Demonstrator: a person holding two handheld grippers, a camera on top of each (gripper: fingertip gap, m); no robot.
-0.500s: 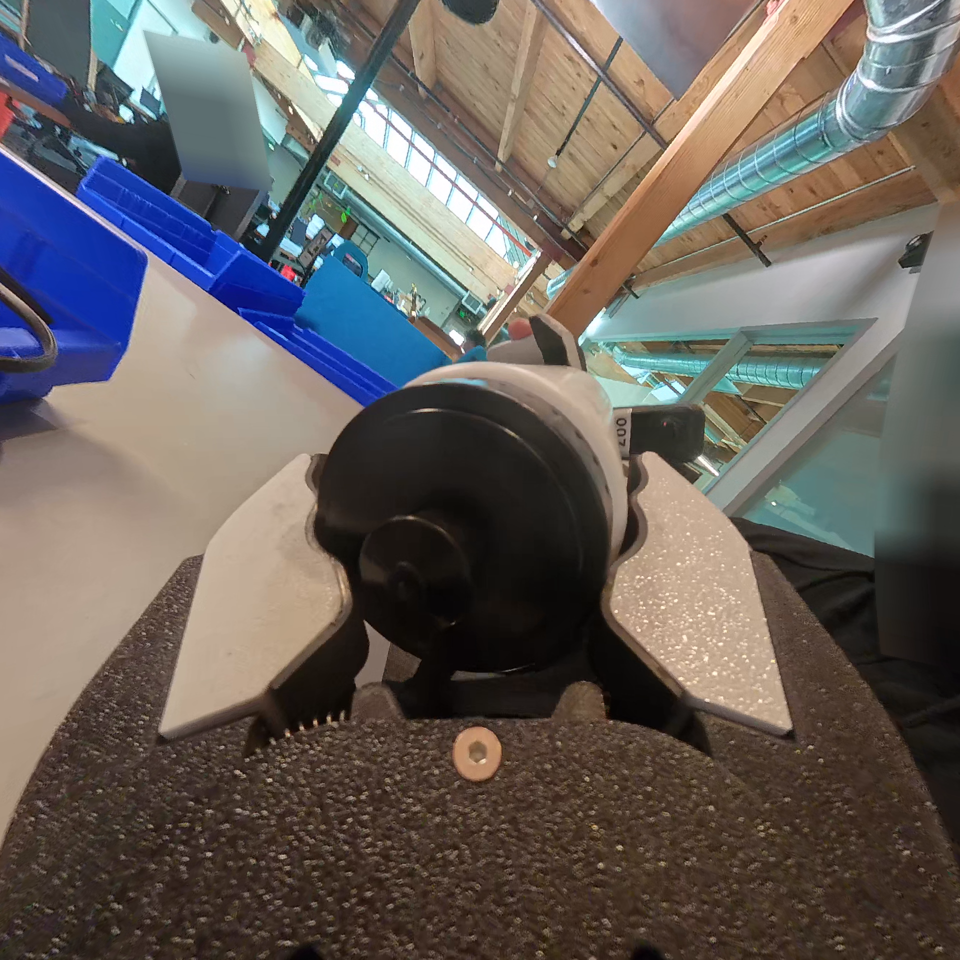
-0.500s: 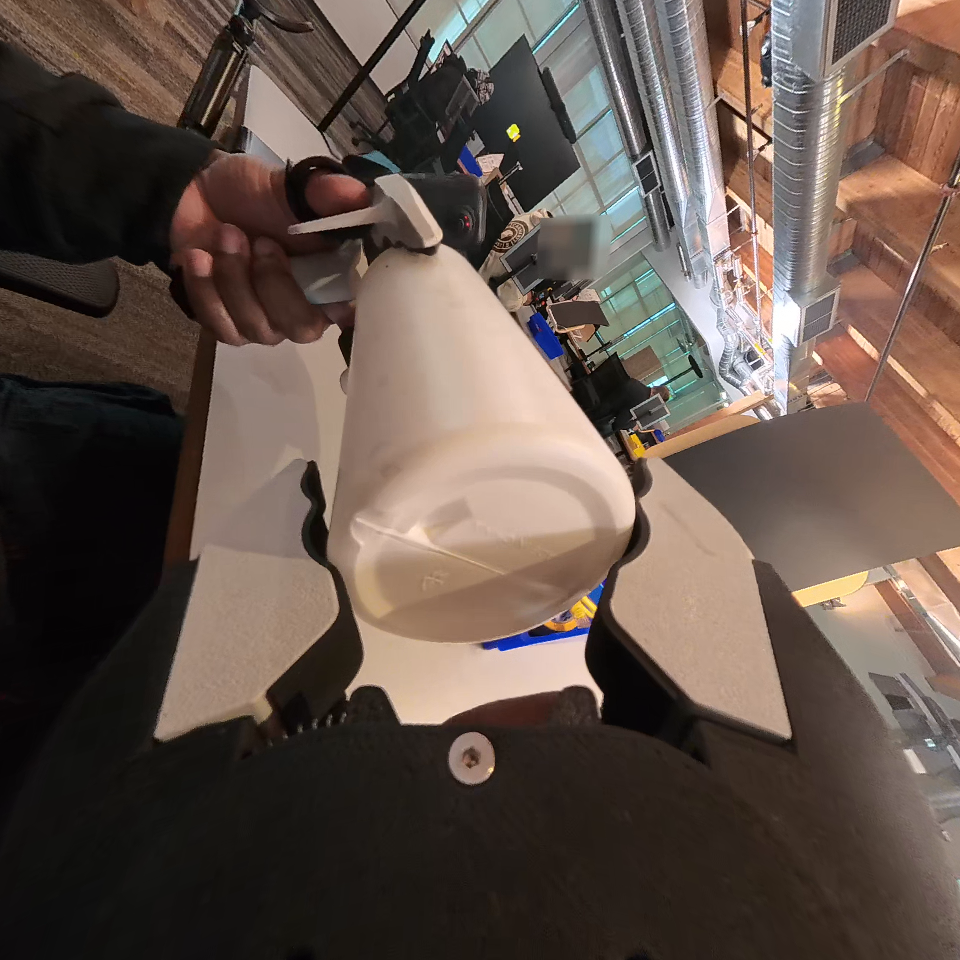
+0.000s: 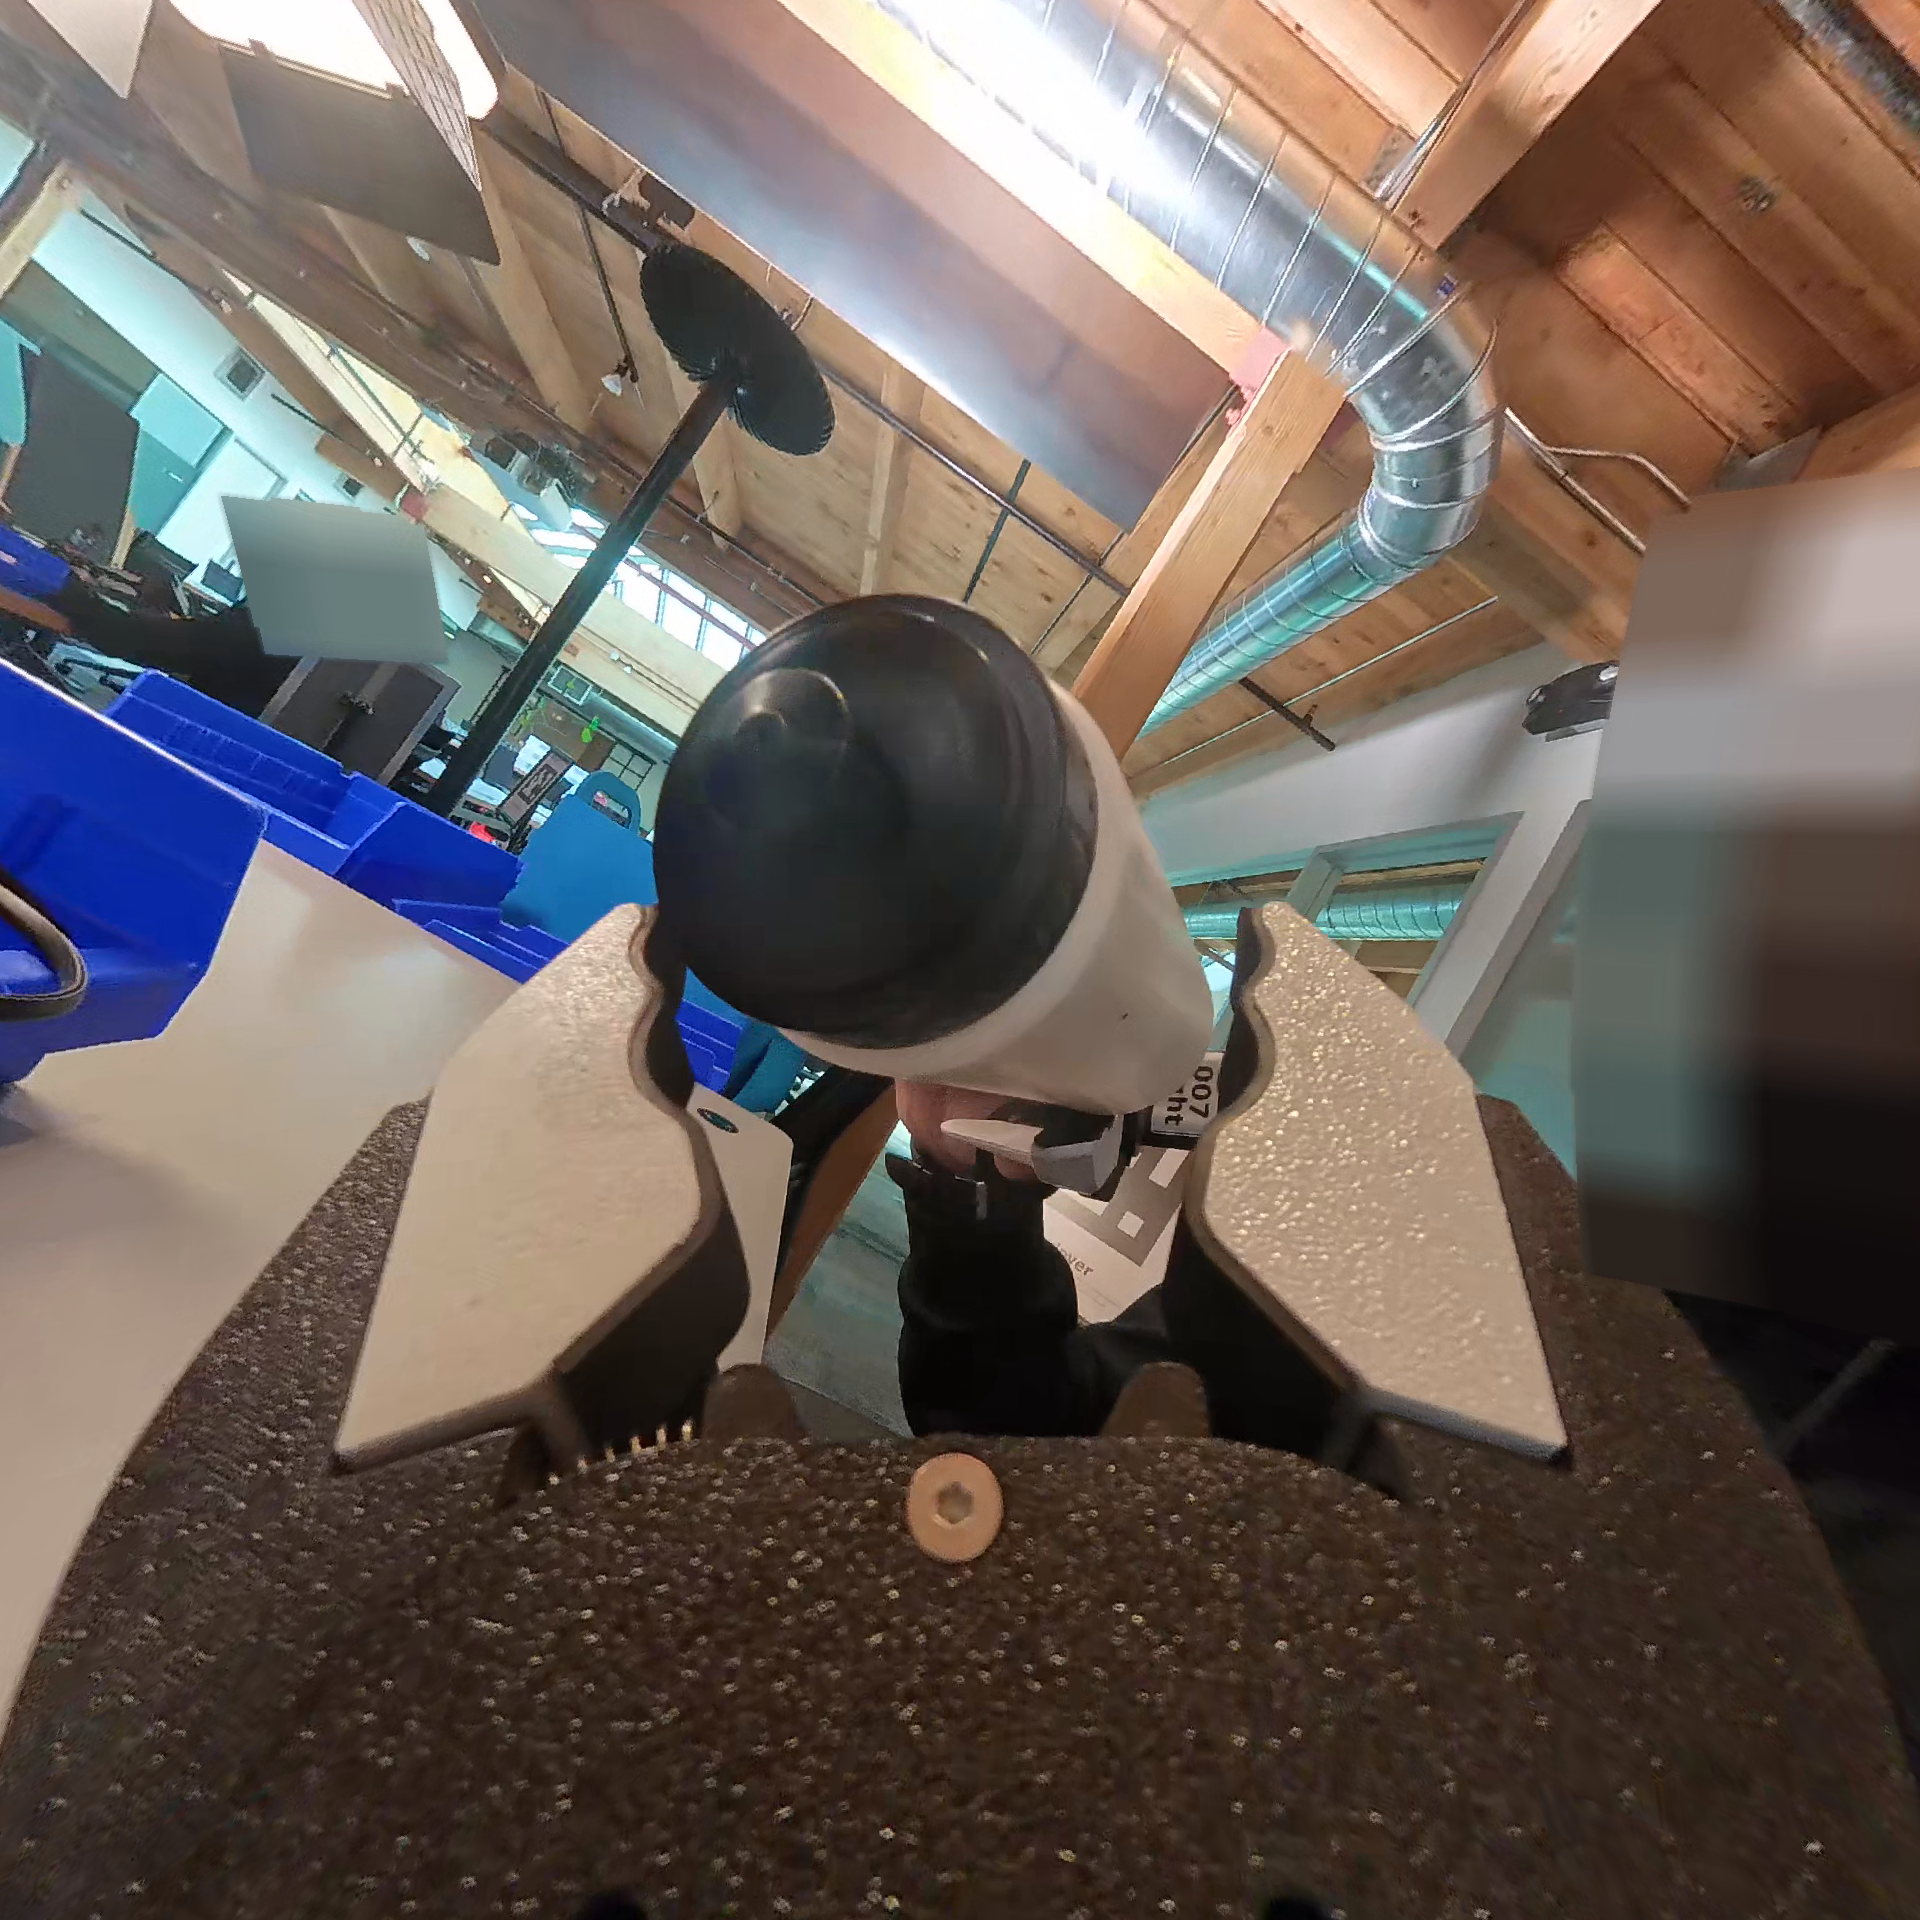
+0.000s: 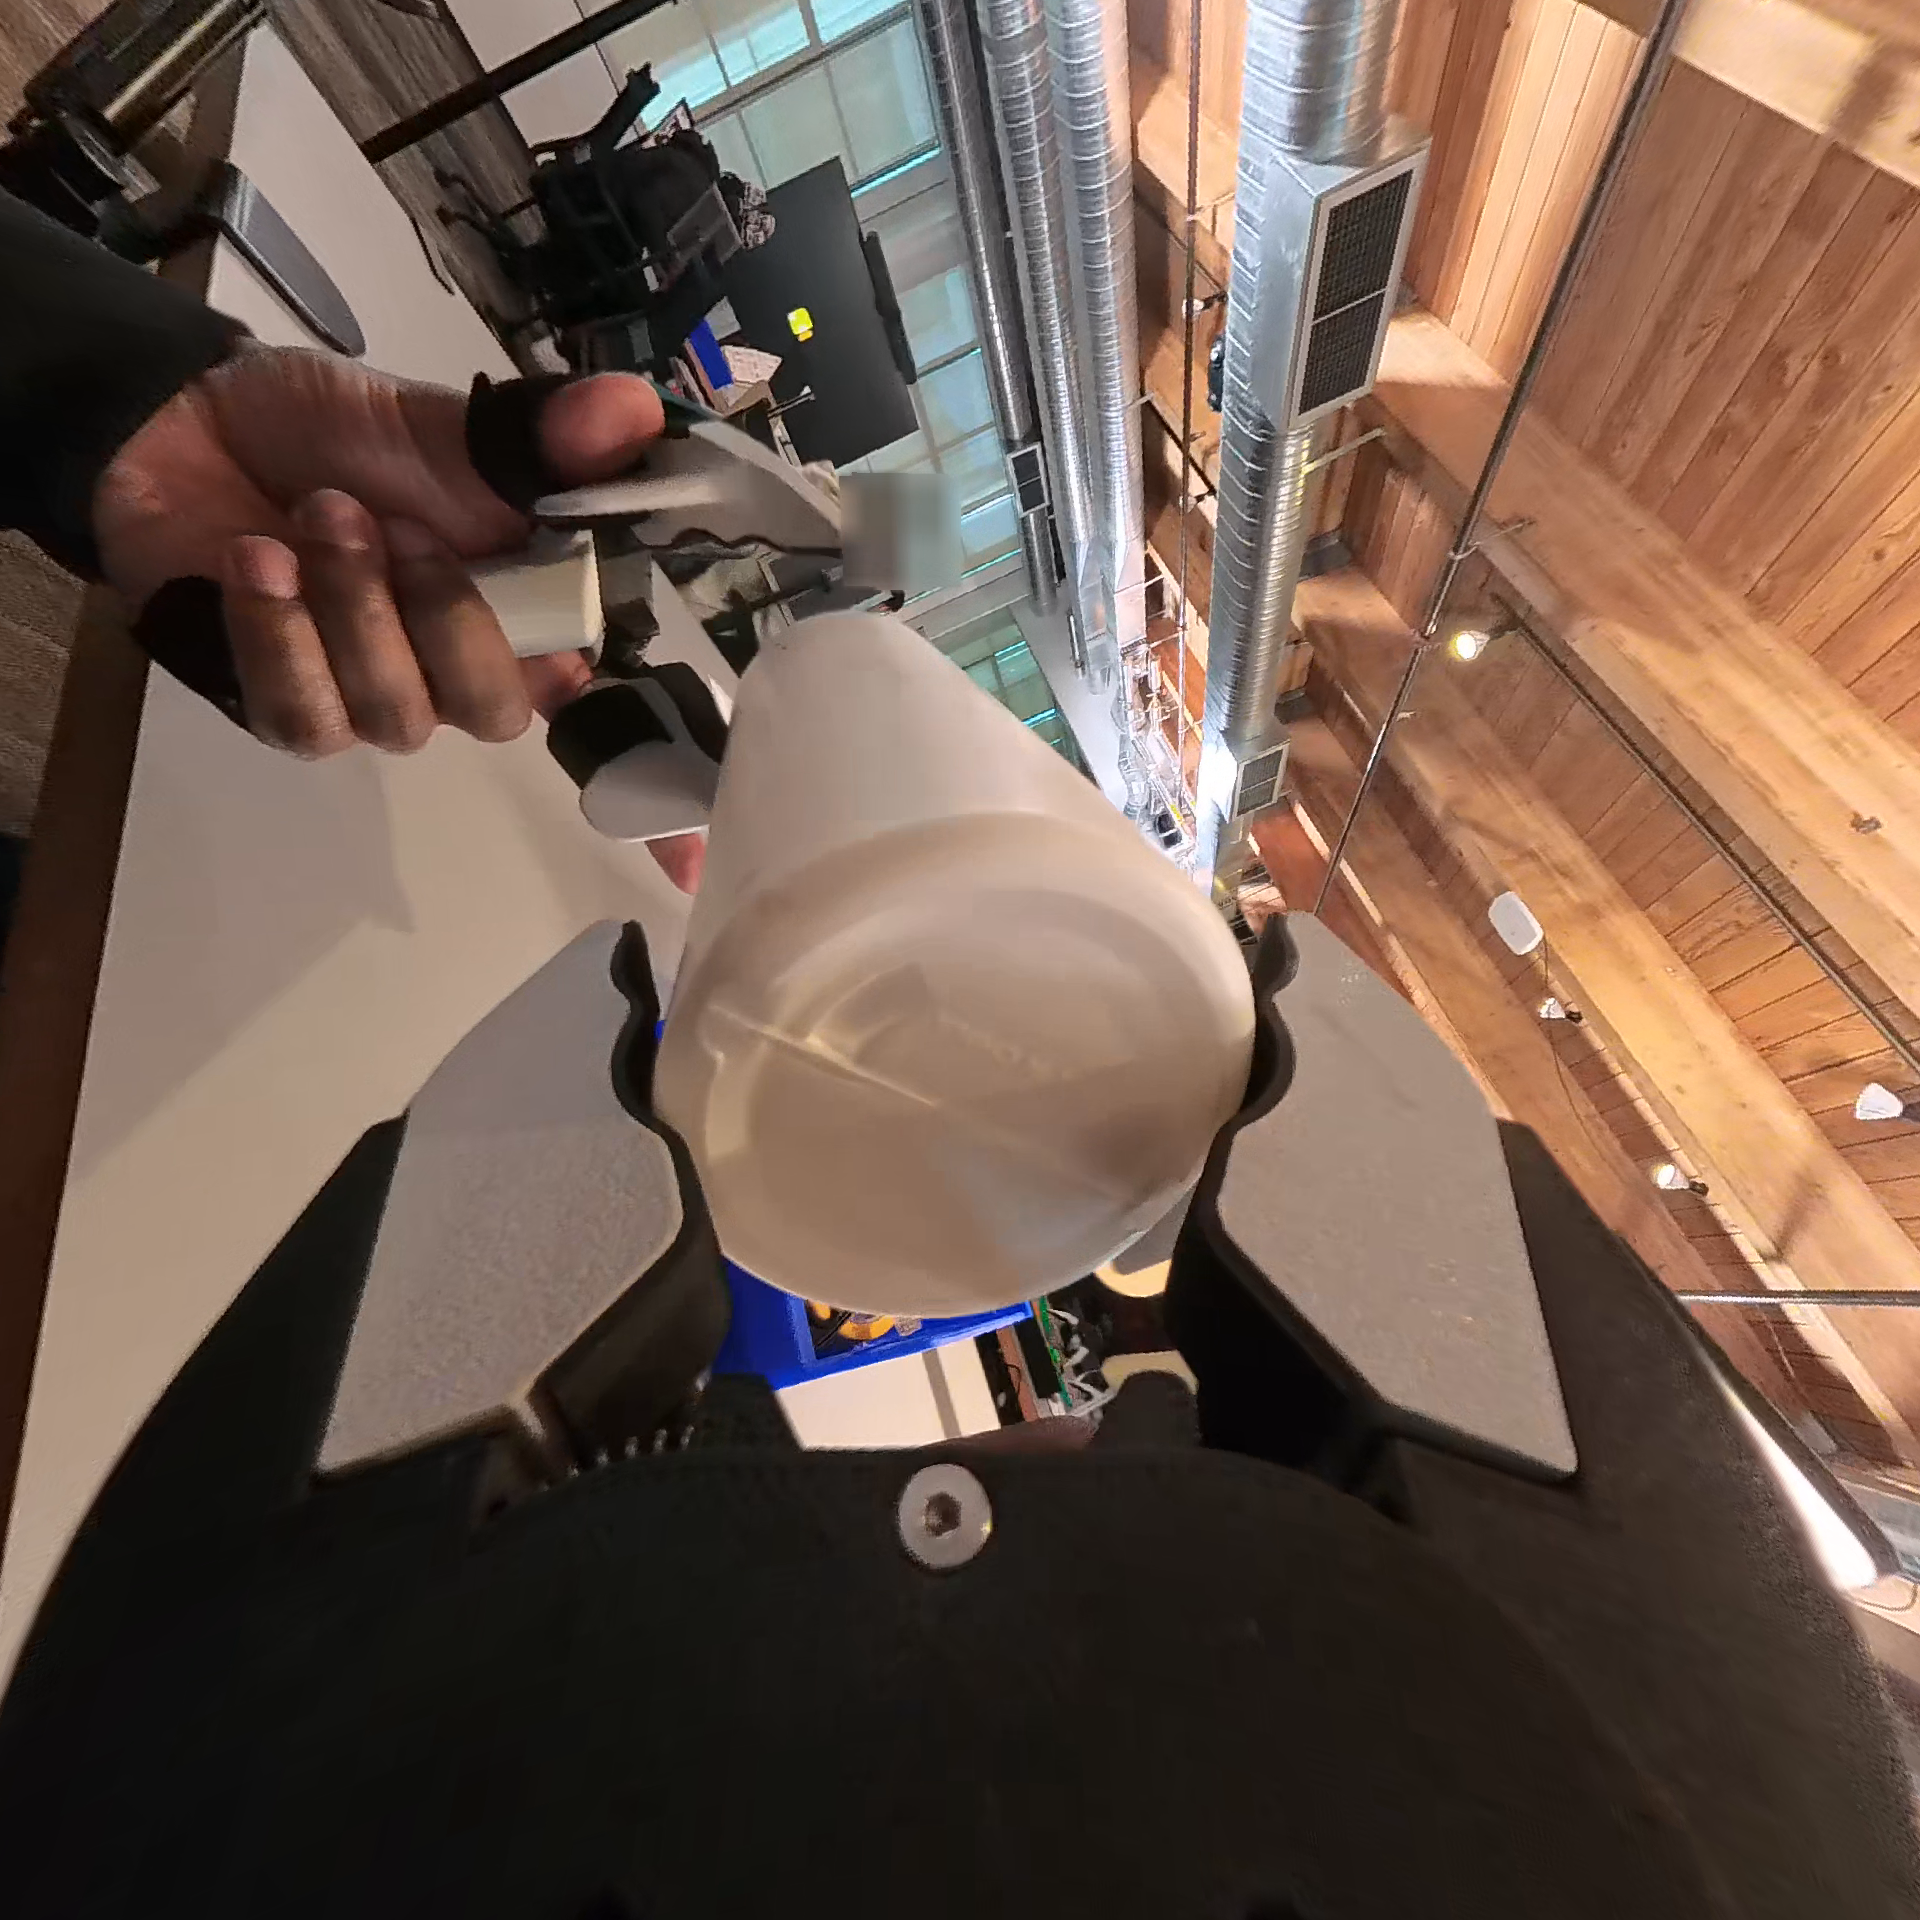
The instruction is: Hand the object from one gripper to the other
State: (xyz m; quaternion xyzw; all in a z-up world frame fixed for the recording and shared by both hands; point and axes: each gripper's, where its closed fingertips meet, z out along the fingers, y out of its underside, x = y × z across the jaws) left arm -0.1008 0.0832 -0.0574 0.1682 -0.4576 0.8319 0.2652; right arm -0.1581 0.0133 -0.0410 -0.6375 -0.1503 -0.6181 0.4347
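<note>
The white bottle (image 4: 935, 1039) with the black cap (image 3: 873, 821) has slipped out of the left claw (image 3: 951, 997), now wide open below it, and sits squeezed in the right claw (image 4: 951, 1049), so the hand-over looks done.

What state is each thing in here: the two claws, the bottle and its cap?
White bottle: held in the air, tilted.
Black cap: on the bottle.
Left claw: open, around the capped end.
Right claw: shut on the bottle's base.
</note>
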